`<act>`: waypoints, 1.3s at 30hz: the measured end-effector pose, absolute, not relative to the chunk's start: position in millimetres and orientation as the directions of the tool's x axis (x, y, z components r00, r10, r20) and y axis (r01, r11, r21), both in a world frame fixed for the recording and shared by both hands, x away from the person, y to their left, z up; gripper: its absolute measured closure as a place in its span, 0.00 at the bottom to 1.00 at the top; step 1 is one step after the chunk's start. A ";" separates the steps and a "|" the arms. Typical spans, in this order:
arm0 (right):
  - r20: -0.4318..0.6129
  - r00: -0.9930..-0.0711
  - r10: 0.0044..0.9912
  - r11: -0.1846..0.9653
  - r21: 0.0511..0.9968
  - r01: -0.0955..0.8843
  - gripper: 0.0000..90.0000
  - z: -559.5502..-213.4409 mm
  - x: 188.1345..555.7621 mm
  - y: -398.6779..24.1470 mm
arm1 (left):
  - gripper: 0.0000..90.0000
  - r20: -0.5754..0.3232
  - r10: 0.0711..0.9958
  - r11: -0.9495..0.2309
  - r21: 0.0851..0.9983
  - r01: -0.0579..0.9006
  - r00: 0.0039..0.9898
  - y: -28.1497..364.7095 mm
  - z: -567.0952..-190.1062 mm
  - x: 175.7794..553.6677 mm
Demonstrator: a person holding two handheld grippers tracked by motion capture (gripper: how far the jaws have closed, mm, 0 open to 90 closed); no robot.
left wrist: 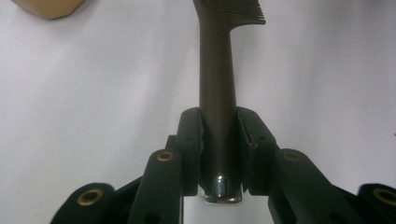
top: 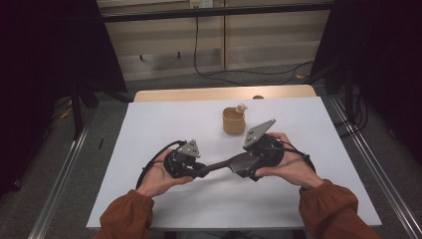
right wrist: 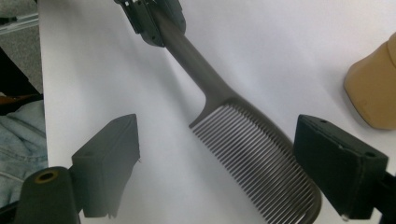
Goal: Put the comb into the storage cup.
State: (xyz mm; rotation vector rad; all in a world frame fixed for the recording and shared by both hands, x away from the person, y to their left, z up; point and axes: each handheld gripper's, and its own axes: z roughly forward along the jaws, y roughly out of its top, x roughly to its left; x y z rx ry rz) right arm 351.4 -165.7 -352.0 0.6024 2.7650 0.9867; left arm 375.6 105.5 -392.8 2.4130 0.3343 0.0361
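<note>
I have the comb [top: 225,166] slung level between my two grippers, low over the middle of the desk [top: 149,129], just in front of the tan cup [top: 233,121] at centre frame. The left gripper [top: 199,171] has its fingers [left wrist: 190,140] pinching the handle end, which I judge keeps the comb steady while the other end is let go. The right gripper [top: 244,167] has its fingers [right wrist: 109,163] spread to either side of the toothed part, neither pad pressing on it, so the left alone carries the weight. The desk is a plain white sheet over a wooden top, bare but for the cup. Beyond it, at the upper frame, grey floor, loose cables and a pale panelled wall; dark curtains hang at both sides.
</note>
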 end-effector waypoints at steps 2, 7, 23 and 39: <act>0.010 -0.905 0.425 0.693 0.640 0.332 0.15 -353.1 349.4 -167.1 | 0.81 -0.061 0.252 -0.726 0.648 0.231 0.966 108.1 -391.5 375.3; 0.018 -0.886 0.463 0.659 0.662 0.358 0.12 -355.4 344.5 -170.3 | 0.81 -0.063 0.272 -0.709 0.661 0.244 0.960 112.7 -390.7 374.8; 0.069 -0.845 0.530 0.574 0.704 0.418 0.05 -365.6 335.6 -180.5 | 0.81 -0.104 0.363 -0.603 0.731 0.319 0.926 131.4 -386.0 376.8; 0.110 -0.831 0.545 0.442 0.805 0.396 0.07 -376.1 327.9 -183.6 | 0.81 -0.102 0.371 -0.519 0.802 0.297 0.923 145.0 -378.3 365.5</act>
